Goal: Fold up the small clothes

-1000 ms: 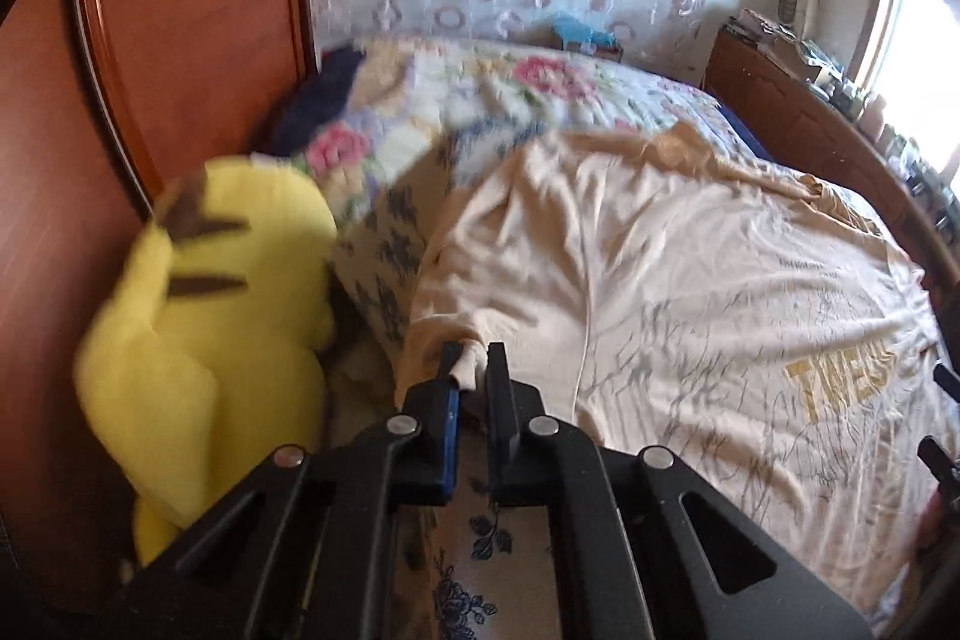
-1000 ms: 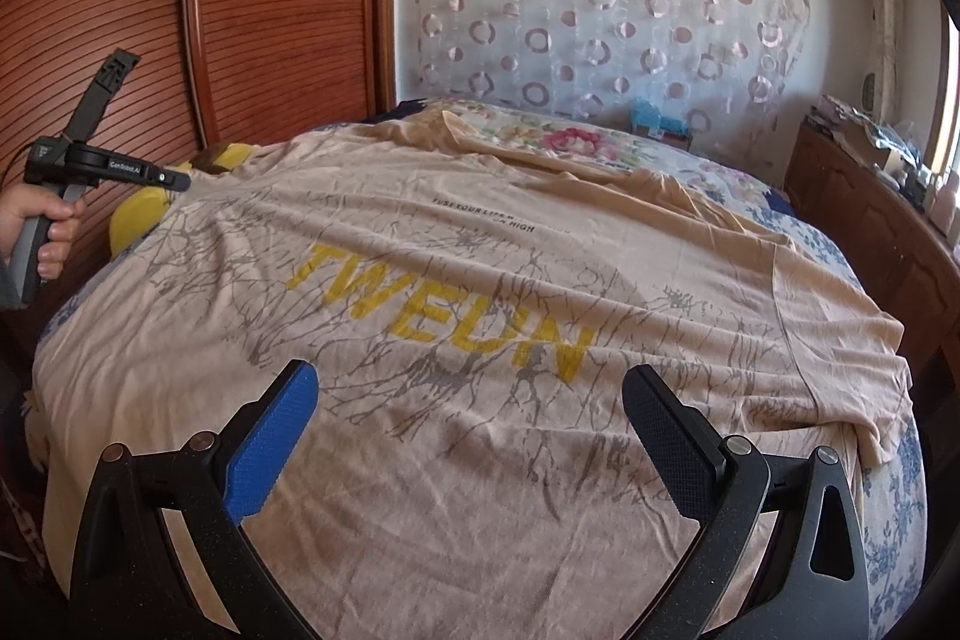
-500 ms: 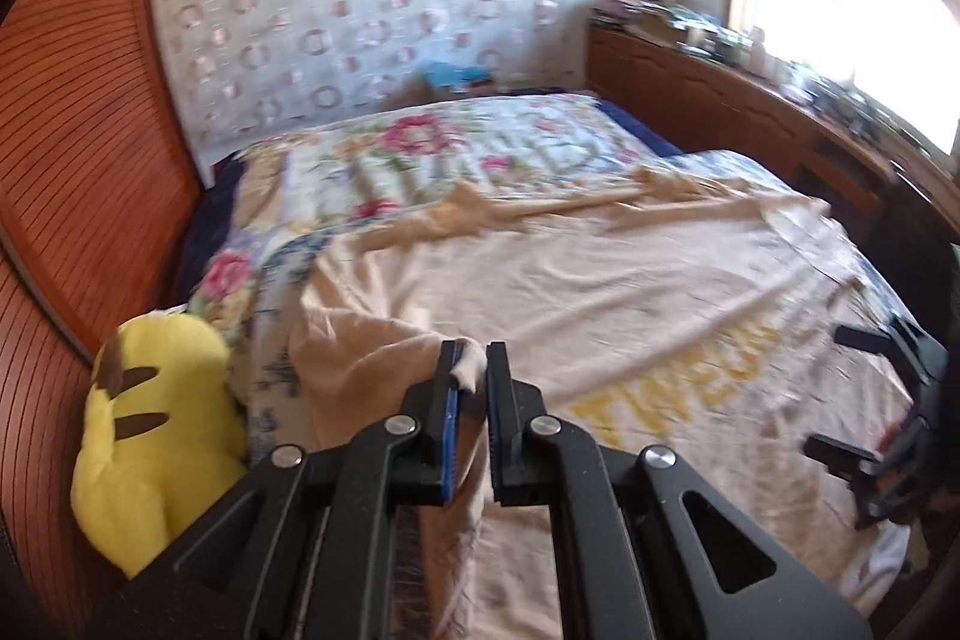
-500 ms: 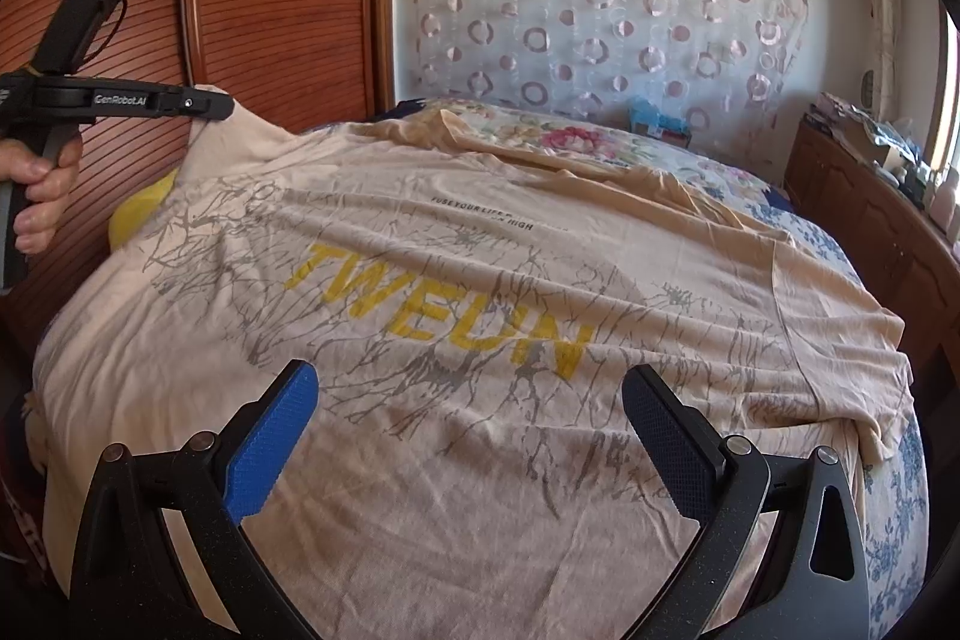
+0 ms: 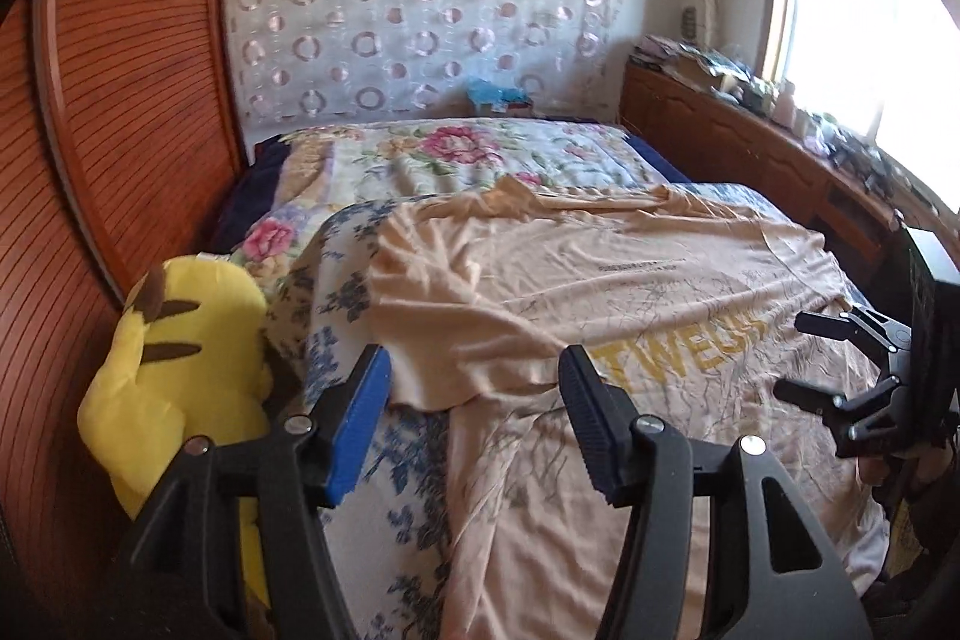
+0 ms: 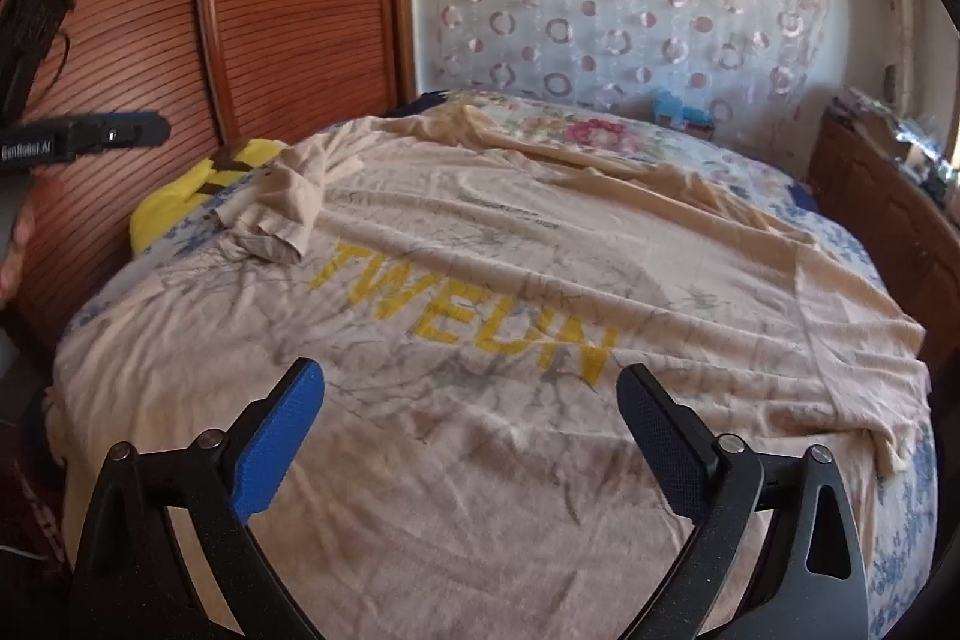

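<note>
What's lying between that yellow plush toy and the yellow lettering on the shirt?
The shirt's folded-over sleeve, resting on the T-shirt beside the yellow plush toy, clearest in the right wrist view.

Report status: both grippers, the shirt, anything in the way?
Left gripper just opened, jaws empty; right gripper open above the shirt. Sleeve folded in. Yellow plush beside the bed, clear.

Left gripper point(image 5: 474, 388) jaws just opening, nothing between them; right gripper point(image 6: 471, 412) jaws wide, slightly narrowing.
</note>
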Available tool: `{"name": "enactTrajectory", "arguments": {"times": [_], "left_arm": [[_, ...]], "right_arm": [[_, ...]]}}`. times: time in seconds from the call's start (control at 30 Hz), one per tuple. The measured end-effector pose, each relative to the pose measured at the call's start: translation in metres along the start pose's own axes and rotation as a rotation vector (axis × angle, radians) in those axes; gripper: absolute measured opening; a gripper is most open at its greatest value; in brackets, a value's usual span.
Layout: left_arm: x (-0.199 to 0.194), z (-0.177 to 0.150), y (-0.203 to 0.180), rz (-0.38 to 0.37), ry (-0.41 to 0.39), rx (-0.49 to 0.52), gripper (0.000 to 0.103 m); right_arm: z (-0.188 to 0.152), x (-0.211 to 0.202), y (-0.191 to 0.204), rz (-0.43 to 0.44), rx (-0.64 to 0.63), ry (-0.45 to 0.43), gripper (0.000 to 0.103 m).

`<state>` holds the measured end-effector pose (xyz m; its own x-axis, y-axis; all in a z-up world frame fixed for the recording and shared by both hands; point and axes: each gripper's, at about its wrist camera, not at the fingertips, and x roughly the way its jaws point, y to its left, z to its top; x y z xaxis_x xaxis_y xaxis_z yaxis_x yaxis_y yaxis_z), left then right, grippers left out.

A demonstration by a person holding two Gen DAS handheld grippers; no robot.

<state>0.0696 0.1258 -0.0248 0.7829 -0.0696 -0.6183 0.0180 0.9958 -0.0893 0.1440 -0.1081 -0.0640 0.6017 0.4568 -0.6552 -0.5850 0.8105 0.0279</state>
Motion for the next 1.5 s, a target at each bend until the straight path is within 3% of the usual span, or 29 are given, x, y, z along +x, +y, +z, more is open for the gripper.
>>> {"name": "enactTrajectory", "arguments": {"times": [0.07, 0.27, 0.47, 0.7, 0.83, 0.9, 0.97, 1.03, 1.2, 1.3, 1.43, 1.5], "left_arm": [[-0.008, -0.010, 0.007, 0.031, -0.038, -0.034, 0.057], [-0.028, -0.036, 0.031, 0.091, -0.069, -0.095, 0.057], [-0.032, -0.057, 0.047, 0.113, -0.047, -0.127, 0.057], [-0.039, -0.068, 0.055, 0.112, -0.042, -0.134, 0.057], [-0.042, -0.070, 0.057, 0.107, -0.045, -0.134, 0.057], [-0.042, -0.071, 0.056, 0.104, -0.044, -0.132, 0.057], [-0.041, -0.069, 0.055, 0.094, -0.042, -0.132, 0.057], [-0.041, -0.068, 0.052, 0.089, -0.043, -0.126, 0.057], [-0.041, -0.065, 0.046, 0.077, -0.049, -0.113, 0.057], [-0.038, -0.063, 0.041, 0.068, -0.050, -0.104, 0.057], [-0.032, -0.058, 0.035, 0.057, -0.045, -0.098, 0.057], [-0.028, -0.056, 0.032, 0.053, -0.038, -0.093, 0.057]], "right_arm": [[0.014, 0.004, 0.009, 0.034, -0.036, -0.020, 0.076], [0.060, 0.040, 0.051, 0.123, -0.164, -0.043, 0.075], [0.095, 0.113, 0.114, 0.246, -0.251, 0.037, 0.069], [0.103, 0.168, 0.168, 0.318, -0.311, 0.167, 0.066], [0.101, 0.189, 0.181, 0.283, -0.341, 0.233, 0.056], [0.101, 0.189, 0.182, 0.254, -0.363, 0.227, 0.043], [0.103, 0.190, 0.182, 0.254, -0.388, 0.222, 0.001], [0.105, 0.188, 0.180, 0.238, -0.417, 0.213, 0.001], [0.139, 0.159, 0.141, 0.193, -0.310, 0.091, 0.001], [0.163, 0.144, 0.102, 0.122, -0.245, 0.029, 0.001], [0.180, 0.140, 0.058, -0.034, -0.167, -0.025, 0.002], [0.183, 0.146, 0.040, -0.100, -0.157, -0.007, 0.010]]}}
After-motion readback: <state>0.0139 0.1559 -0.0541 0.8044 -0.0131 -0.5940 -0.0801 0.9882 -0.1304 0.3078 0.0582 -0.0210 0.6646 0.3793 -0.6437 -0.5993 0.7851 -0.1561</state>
